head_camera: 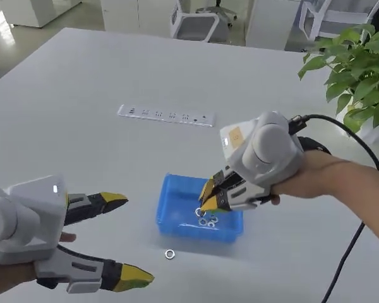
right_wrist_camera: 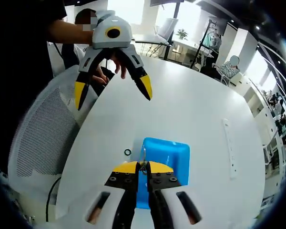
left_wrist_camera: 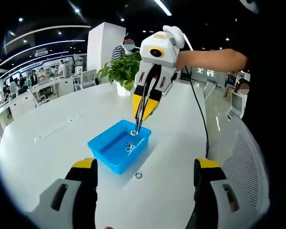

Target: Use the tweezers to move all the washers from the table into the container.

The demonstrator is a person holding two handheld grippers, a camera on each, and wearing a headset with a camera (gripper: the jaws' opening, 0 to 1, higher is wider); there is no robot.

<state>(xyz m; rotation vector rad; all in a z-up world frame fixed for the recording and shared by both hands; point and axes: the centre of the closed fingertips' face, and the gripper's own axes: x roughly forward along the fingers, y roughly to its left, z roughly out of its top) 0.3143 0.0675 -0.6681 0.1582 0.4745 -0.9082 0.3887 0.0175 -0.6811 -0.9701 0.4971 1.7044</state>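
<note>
One washer [head_camera: 170, 254] lies loose on the counter [head_camera: 82, 88], just off the blue container [head_camera: 189, 231] at its 7 o'clock in the head view. Several washers [head_camera: 206, 219] already sit inside. The tweezers [left_wrist_camera: 138, 117], pinched in the narrow-closed right hand-held gripper [head_camera: 207, 197], seem to hold a second washer [left_wrist_camera: 133, 133] over the container, so I judge this the drop-off step. Next comes a release, then a fine pinch on the loose one. The left hand-held gripper [head_camera: 136, 238] is spread wide at the container's 8 o'clock

The head view looks forward and down from close above the white tabletop [head_camera: 114, 76], the left gripper view low across it, the right gripper view back the opposite way, all three sharing the shallow blue plastic tray [head_camera: 174, 202] and a small metal washer [head_camera: 170, 254] beside it.
</note>
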